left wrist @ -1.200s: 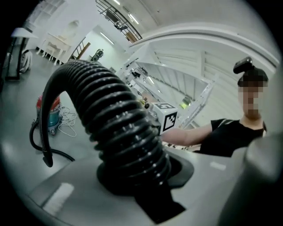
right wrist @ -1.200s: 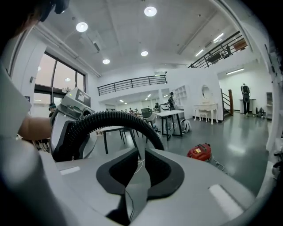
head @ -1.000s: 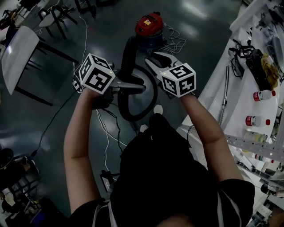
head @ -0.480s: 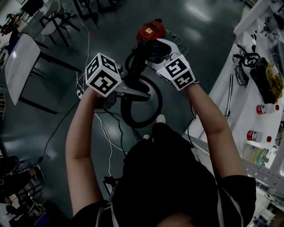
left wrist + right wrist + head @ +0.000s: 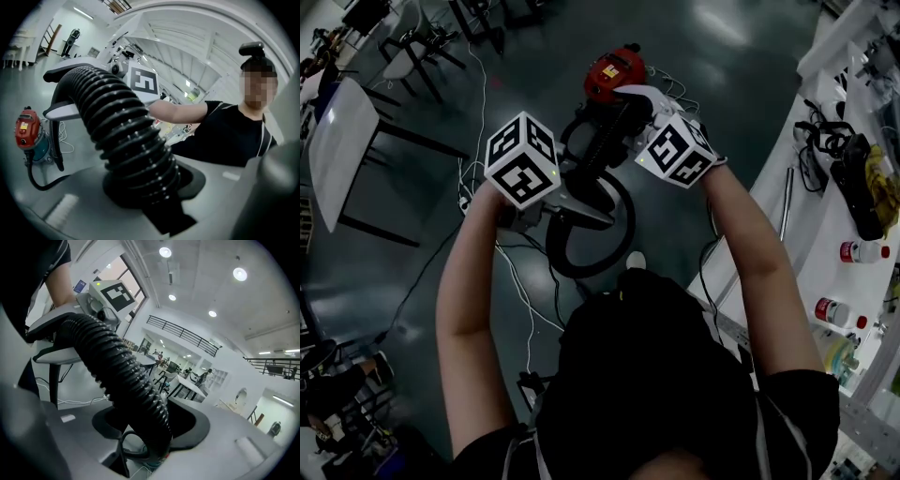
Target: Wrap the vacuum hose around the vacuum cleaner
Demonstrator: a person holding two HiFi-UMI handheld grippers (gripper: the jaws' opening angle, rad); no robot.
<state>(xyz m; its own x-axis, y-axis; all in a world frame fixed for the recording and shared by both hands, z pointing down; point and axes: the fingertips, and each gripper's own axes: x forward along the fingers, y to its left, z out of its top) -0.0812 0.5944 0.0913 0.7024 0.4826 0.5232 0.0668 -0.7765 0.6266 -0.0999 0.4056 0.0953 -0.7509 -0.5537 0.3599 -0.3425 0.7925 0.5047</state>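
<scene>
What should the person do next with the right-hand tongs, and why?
Probably finish closing the right tongs: they have just been closing, with the black hose between them but not yet pinched. The left tongs clamp the hose, so a second firm grip would help carry the loop towards the red vacuum cleaner on the floor.
</scene>
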